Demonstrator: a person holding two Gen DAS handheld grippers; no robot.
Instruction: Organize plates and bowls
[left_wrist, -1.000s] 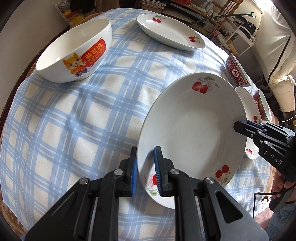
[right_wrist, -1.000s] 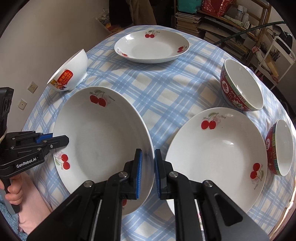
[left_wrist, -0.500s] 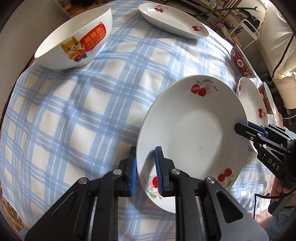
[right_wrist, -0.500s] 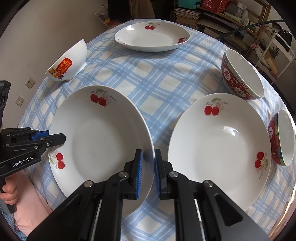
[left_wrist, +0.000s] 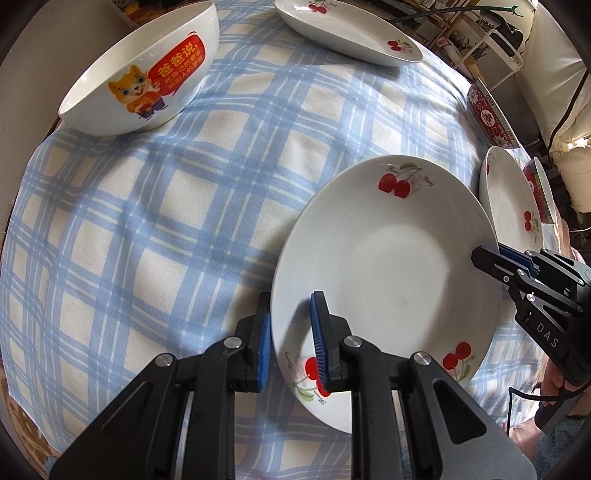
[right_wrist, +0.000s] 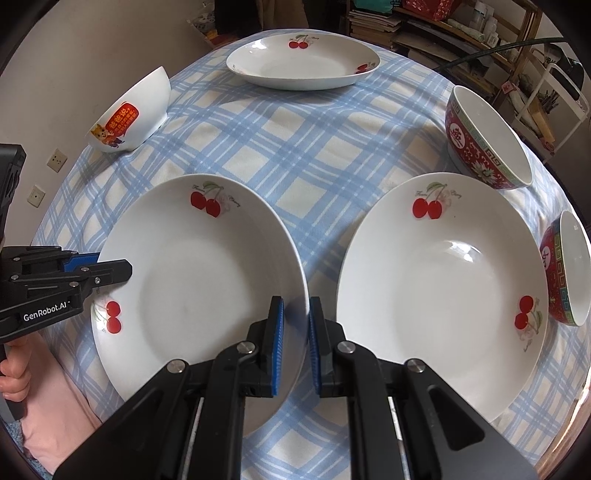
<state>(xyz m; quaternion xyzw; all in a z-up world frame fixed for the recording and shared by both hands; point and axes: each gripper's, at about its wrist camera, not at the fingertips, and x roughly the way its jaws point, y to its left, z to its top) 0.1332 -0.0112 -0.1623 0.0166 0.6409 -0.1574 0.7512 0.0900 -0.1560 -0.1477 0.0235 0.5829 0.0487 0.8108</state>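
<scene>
A white cherry plate (left_wrist: 391, 273) (right_wrist: 199, 280) is held above the blue checked tablecloth (left_wrist: 166, 206) by both grippers. My left gripper (left_wrist: 290, 341) is shut on its left rim. My right gripper (right_wrist: 295, 343) is shut on its right rim; it also shows in the left wrist view (left_wrist: 491, 258). A second cherry plate (right_wrist: 439, 291) lies on the cloth just right of it. A third cherry plate (right_wrist: 303, 61) lies at the far side. A white cat bowl (left_wrist: 144, 70) (right_wrist: 129, 114) sits at the far left.
A large red patterned bowl (right_wrist: 484, 140) stands at the right behind the second plate. A small red bowl (right_wrist: 565, 273) sits at the right table edge. Shelves and a white rack (right_wrist: 554, 85) stand beyond the table.
The held plate has risen and both grippers moved with it; the table and the other dishes sit lower and further off in both views. Both grips are unchanged.
</scene>
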